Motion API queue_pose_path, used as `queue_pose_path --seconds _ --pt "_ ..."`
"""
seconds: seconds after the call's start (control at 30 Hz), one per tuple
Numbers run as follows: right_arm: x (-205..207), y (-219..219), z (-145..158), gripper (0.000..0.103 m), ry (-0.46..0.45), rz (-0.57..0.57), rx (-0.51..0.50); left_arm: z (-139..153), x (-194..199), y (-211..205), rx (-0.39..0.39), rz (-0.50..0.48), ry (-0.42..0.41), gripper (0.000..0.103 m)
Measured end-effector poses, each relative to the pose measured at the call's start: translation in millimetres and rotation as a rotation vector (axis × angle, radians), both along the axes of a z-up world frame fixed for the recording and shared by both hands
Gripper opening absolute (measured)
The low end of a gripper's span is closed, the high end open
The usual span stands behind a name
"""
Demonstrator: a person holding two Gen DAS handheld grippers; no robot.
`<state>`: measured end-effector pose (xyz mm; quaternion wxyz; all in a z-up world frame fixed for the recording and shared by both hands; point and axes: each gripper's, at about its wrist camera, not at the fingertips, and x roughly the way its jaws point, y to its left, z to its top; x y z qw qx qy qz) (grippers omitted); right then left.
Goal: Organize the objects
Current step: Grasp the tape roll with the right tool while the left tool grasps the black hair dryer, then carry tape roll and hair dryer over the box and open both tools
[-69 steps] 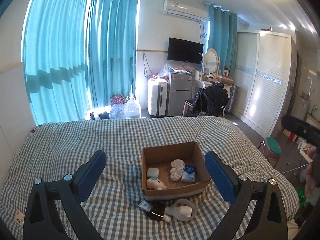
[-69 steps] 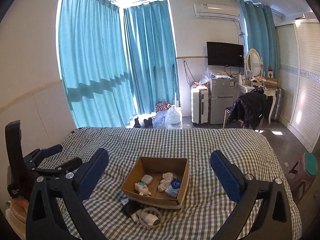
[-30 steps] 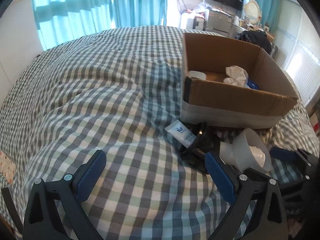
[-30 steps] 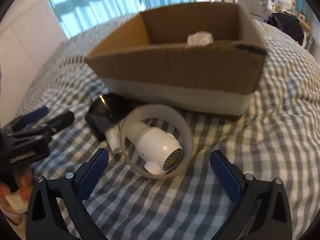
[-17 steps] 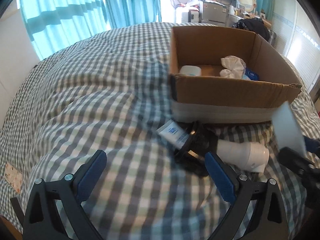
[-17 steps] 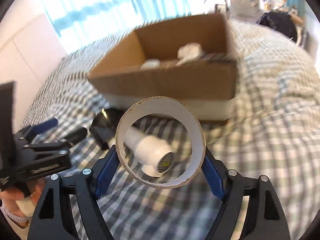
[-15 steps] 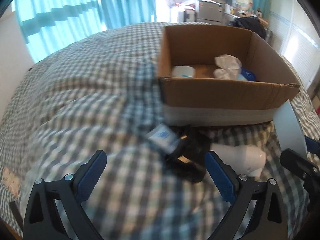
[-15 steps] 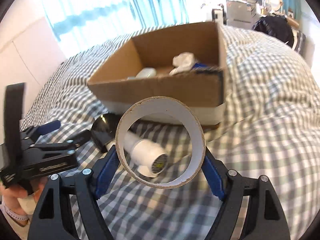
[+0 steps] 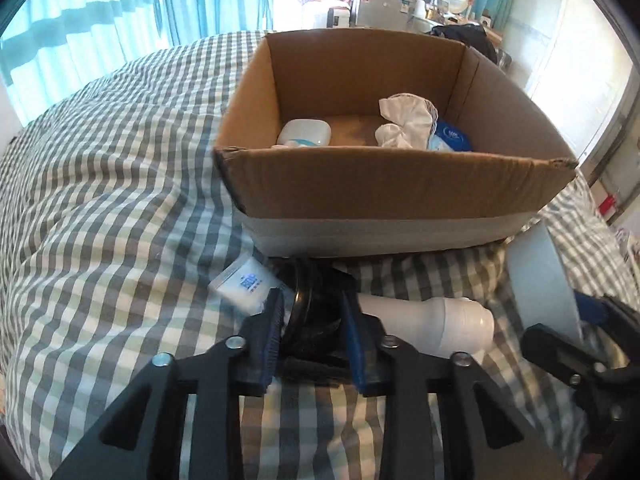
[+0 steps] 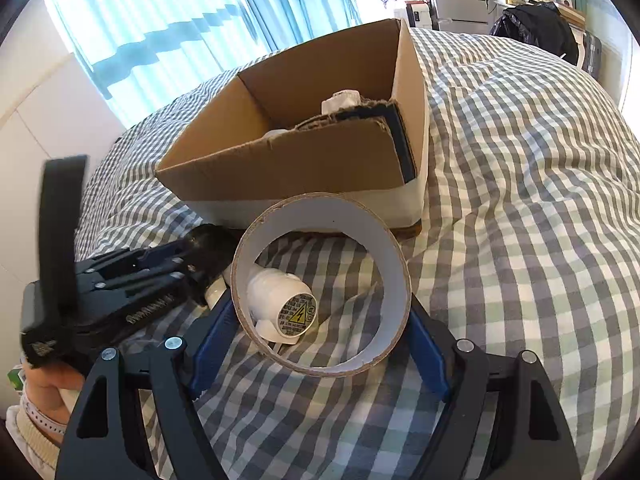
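- Left wrist view: the left gripper [image 9: 312, 320] has just been closing, and its blue pads now clamp a black round object [image 9: 310, 308] that lies on the checked bedcover [image 9: 100, 200] just in front of the cardboard box [image 9: 400, 196].
- Right wrist view: the right gripper [image 10: 320, 320] grasps a tape roll [image 10: 322, 284] by its outer sides and holds it on edge, clear of the cover, in front of the box's near wall. Its jaws closed a little earlier and are steady now.
- The step in hand looks like gathering the loose things in front of the box into it. Both grips seem made, and neither thing is over the box yet.
- The next move probably calls for lifting each thing above the near wall, carrying it over the opening and letting go only once clear of the rim. The near wall is fairly high.
- Still in front of the box: a white bottle-shaped device [image 10: 280, 304] with a warning sticker on its end, seen through the roll, and a small white tube [image 9: 244, 284] just left of the black object.
- Already inside the box: a white rounded case [image 9: 304, 134], a crumpled white cloth [image 9: 404, 120] and a blue packet [image 9: 452, 138].
- Materials: the box is brown corrugated card with a pale taped band along the base and a ragged top edge. The roll is a stiff ring with a smooth white inner face. The black object looks glossy and hard; the cover is soft and rumpled, so things may sink in or tip.
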<state>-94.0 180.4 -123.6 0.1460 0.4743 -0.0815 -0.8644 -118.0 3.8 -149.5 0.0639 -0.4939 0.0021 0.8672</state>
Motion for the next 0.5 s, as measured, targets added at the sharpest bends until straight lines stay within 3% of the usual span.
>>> queue_pose_path --seconds 0.13,0.5 --pt "3.0 0.9 -0.1 0.079 0.006 -0.002 0.009 13.7 9.5 -3.0 0.051 -0.001 0.004 0.009" --pt "26.7 2.8 33.2 0.079 0.068 -0.008 0.050 74.0 32.1 -5.4 -0.004 -0.011 0.114 0.008"
